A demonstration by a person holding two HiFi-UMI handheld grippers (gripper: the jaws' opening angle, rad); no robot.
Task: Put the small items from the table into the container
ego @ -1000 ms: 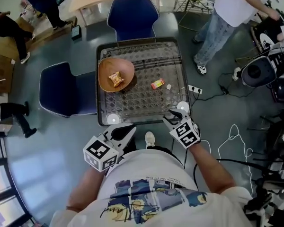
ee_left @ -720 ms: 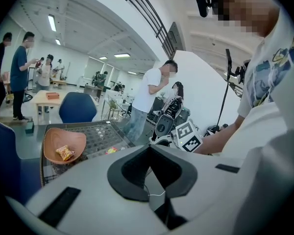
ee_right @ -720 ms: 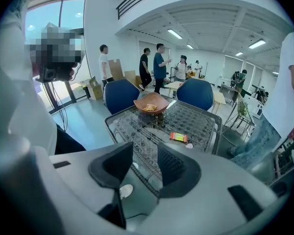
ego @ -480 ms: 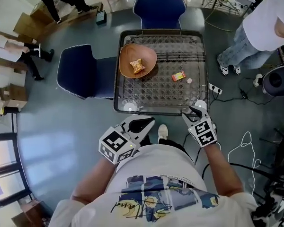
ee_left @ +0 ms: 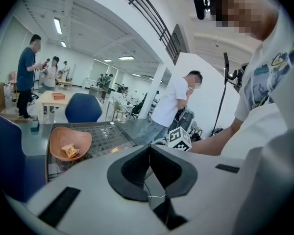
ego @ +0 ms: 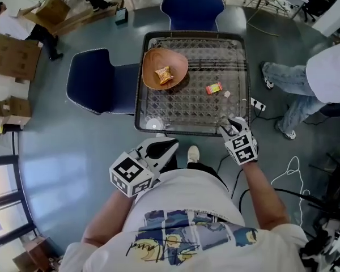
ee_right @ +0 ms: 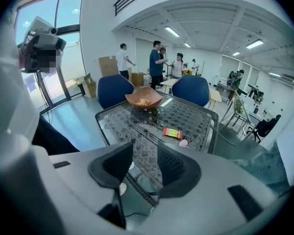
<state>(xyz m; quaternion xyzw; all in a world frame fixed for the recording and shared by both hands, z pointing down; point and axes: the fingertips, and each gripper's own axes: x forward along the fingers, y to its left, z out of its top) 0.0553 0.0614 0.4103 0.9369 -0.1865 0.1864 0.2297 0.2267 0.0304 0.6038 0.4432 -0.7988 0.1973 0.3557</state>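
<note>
A wooden bowl point(ego: 164, 68) sits on the far left of the glass table point(ego: 175, 112) and holds a yellow snack packet point(ego: 164, 74). An orange-red packet point(ego: 213, 88) and a small pale pink item point(ego: 226, 94) lie on the glass right of it. My right gripper point(ego: 231, 124) hovers open and empty over the table's near right corner; in the right gripper view the packet point(ee_right: 172, 132) and pink item point(ee_right: 183, 143) lie ahead. My left gripper point(ego: 171, 144) is shut and empty, just below the table's near edge. The bowl point(ee_left: 70, 142) shows in the left gripper view.
Blue chairs stand left point(ego: 99, 81) and beyond point(ego: 191, 4) the table. A person point(ego: 323, 72) walks at the right beside a power strip point(ego: 257, 103) and floor cables. More people and cardboard boxes point(ego: 11, 55) are at the far left.
My right gripper has shifted slightly forward over the table's near right corner. The left gripper has barely moved. The person at the right has walked further right.
</note>
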